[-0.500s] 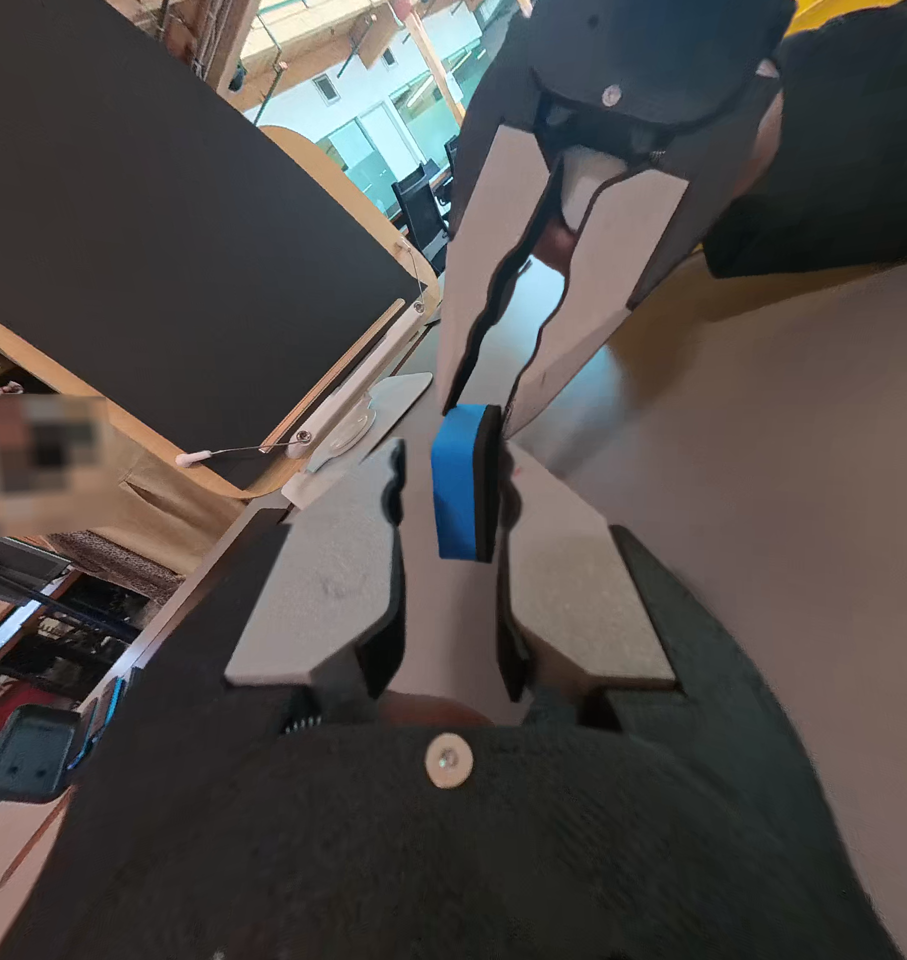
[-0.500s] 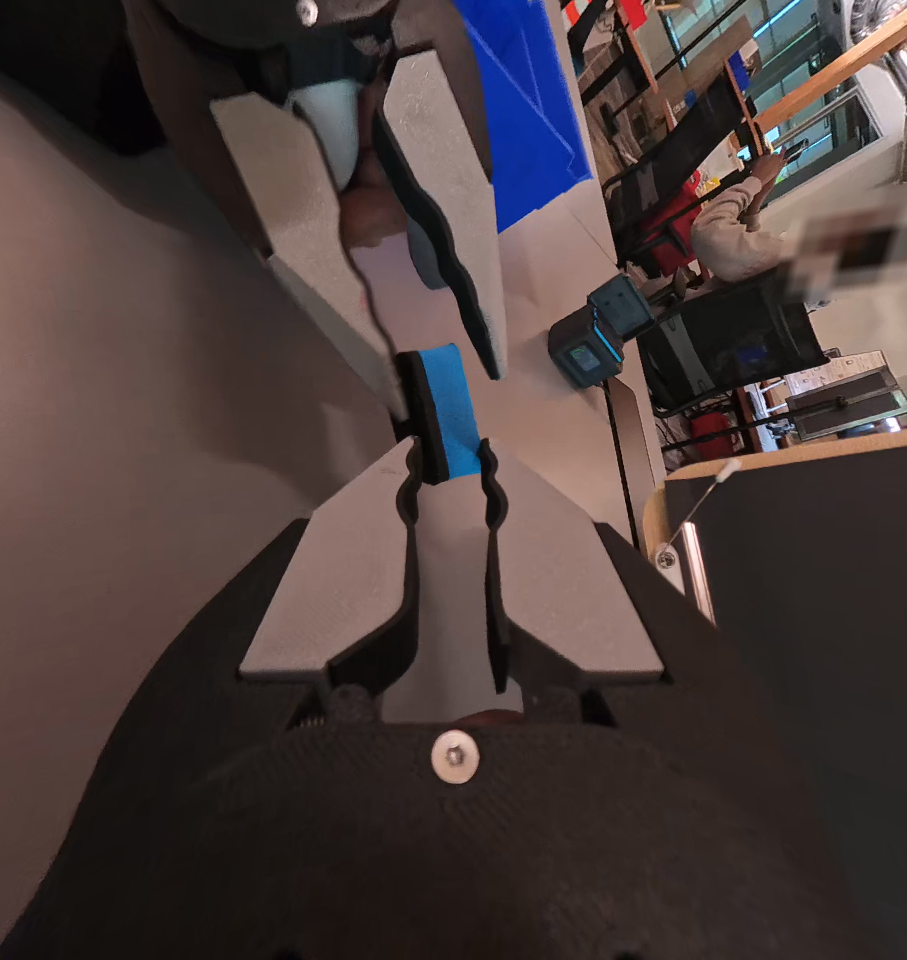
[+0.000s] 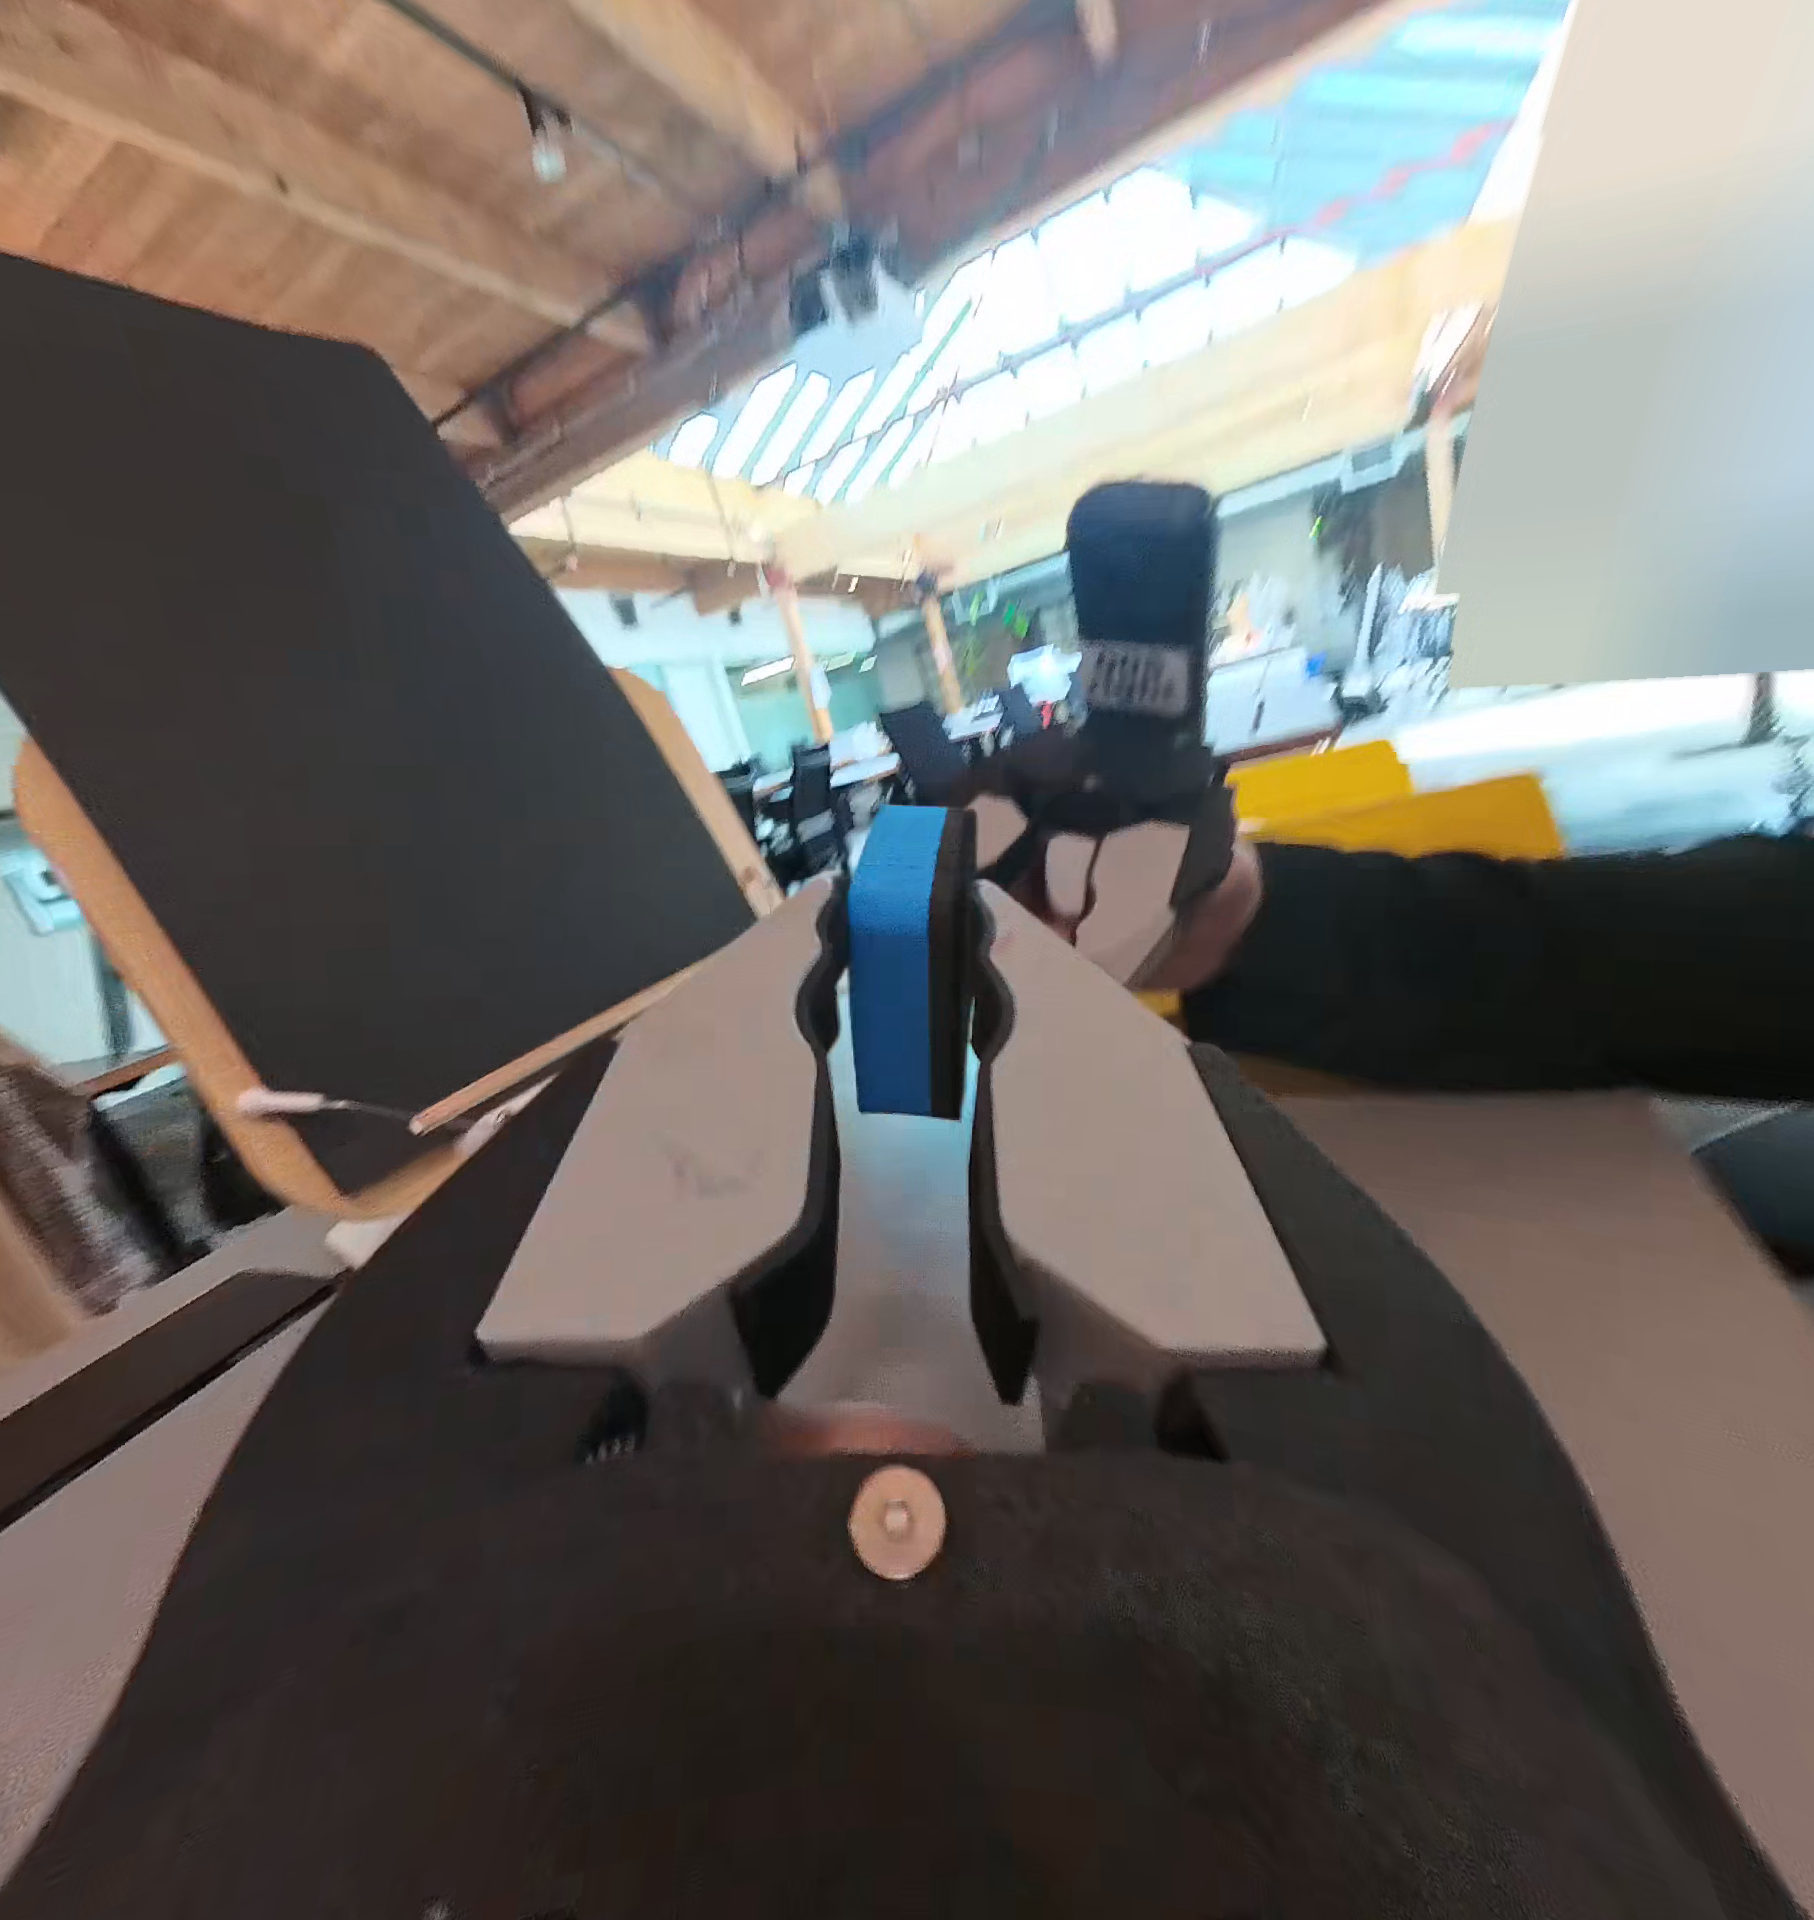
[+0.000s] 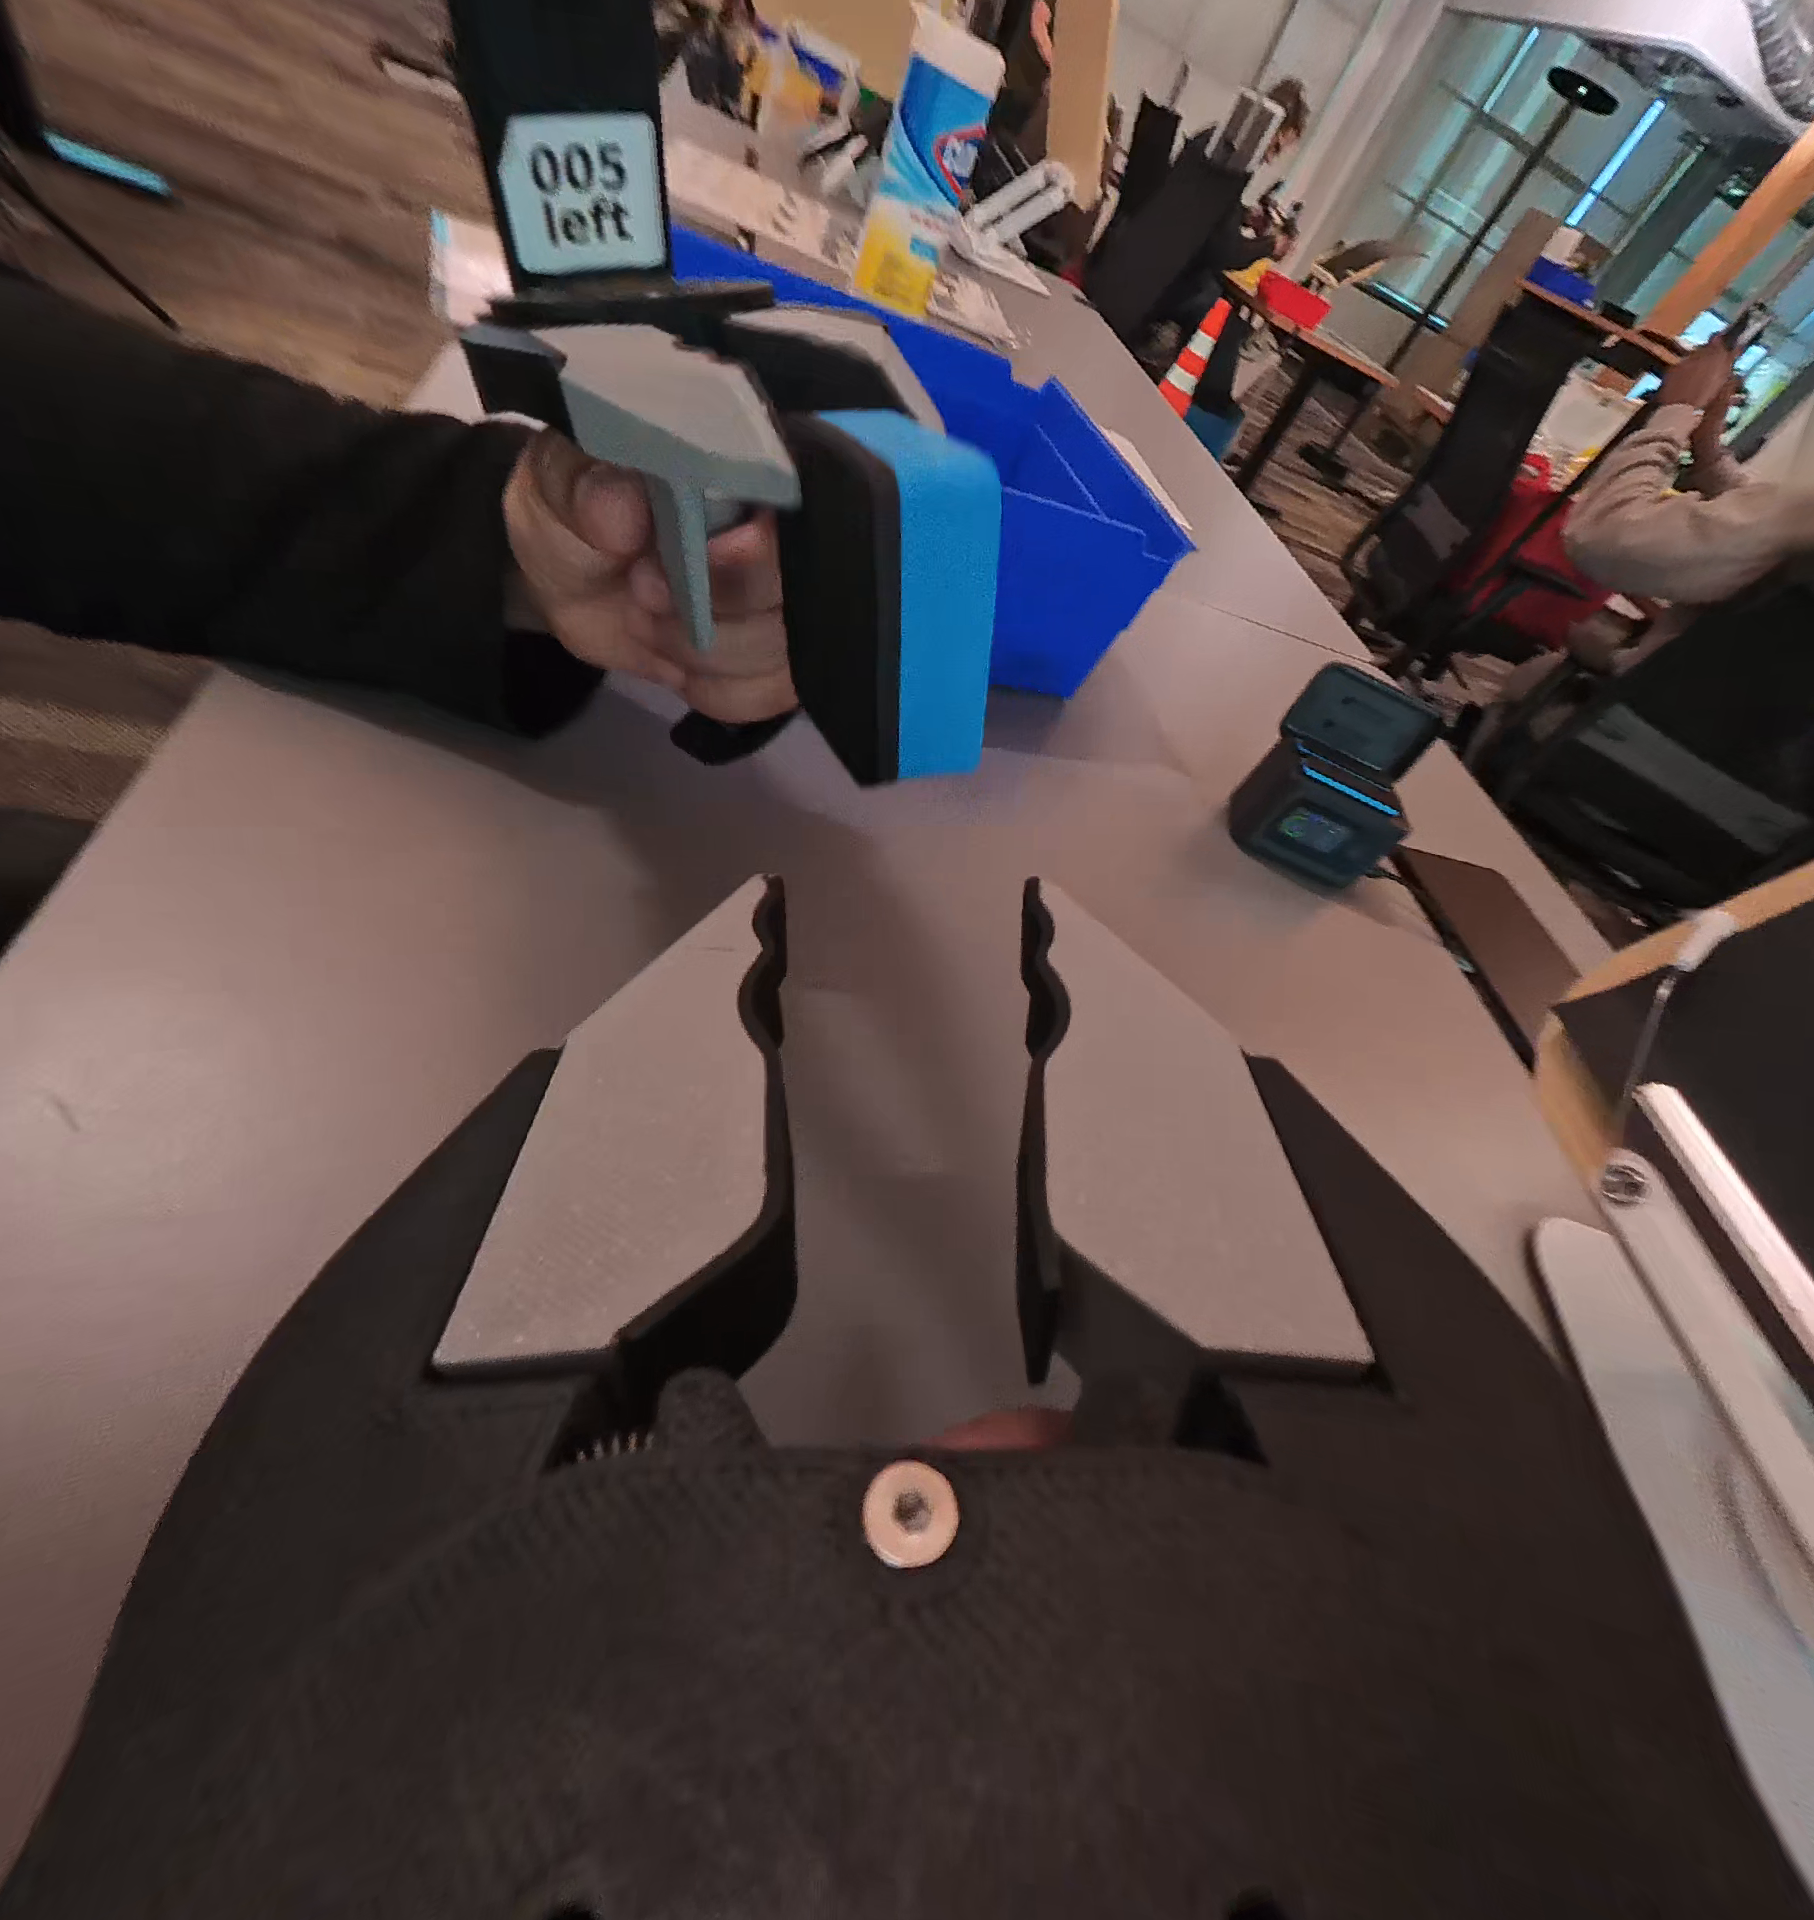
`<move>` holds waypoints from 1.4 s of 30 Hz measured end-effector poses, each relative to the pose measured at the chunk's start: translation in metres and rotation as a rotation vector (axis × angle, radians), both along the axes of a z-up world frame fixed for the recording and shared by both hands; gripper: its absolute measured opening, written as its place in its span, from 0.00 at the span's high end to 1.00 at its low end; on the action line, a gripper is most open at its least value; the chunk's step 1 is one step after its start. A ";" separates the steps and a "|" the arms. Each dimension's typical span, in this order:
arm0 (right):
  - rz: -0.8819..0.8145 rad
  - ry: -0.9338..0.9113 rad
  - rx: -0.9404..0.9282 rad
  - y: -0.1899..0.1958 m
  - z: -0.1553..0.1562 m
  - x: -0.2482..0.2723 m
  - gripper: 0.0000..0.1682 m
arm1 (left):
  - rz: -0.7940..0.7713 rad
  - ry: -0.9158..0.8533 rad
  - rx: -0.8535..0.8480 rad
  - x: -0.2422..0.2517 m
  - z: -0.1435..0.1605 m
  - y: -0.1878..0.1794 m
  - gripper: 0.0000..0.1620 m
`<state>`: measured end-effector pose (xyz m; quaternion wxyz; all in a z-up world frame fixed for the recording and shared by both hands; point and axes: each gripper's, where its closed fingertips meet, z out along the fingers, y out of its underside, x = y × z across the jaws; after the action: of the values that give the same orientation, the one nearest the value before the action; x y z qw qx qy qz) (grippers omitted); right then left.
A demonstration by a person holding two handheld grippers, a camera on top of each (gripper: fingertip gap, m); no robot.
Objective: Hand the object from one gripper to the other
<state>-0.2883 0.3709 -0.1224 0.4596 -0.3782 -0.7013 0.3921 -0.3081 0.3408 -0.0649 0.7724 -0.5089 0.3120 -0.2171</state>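
Observation:
The object is a flat block with one blue face and one black face. In the left wrist view my left gripper is shut on the block and holds it upright in the air. The right gripper shows behind it, apart from the block, held by a hand in a black sleeve. In the right wrist view my right gripper is open and empty above the grey table. The left gripper is ahead at upper left, holding the block clear of my fingertips.
A blue bin stands on the table behind the block. A small black device with a screen sits to the right. A black board with a wooden edge stands at the table's side. Yellow bins lie beyond. Across from one pair of fingers to the other is roughly 7 cm.
The right gripper has opened and let go of the block. The left gripper has shut on it. The two grippers have drawn apart, and the block has gone up with the left one.

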 end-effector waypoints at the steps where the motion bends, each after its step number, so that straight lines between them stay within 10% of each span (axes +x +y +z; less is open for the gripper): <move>1: 0.020 0.009 -0.027 -0.003 0.001 -0.001 0.75 | -0.035 -0.040 0.011 0.000 0.006 -0.005 0.88; 11: 0.217 0.184 -0.312 -0.037 0.041 -0.004 0.83 | -0.148 -0.091 0.007 0.013 0.008 -0.015 0.88; 23: 0.069 0.038 -0.231 -0.002 0.017 0.003 0.89 | 0.129 0.164 -0.113 0.009 -0.038 0.022 0.74; 29: 0.014 -0.087 -0.119 0.002 -0.011 0.000 0.89 | 0.158 0.290 -0.182 0.009 -0.064 0.032 0.85; 42: -0.113 0.029 0.004 0.013 0.009 -0.008 0.88 | 0.282 0.309 -0.253 -0.003 -0.081 0.049 0.78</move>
<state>-0.2961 0.3837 -0.1136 0.4920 -0.4104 -0.6730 0.3696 -0.3114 0.3902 -0.1454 0.6684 -0.6671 0.3226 -0.0643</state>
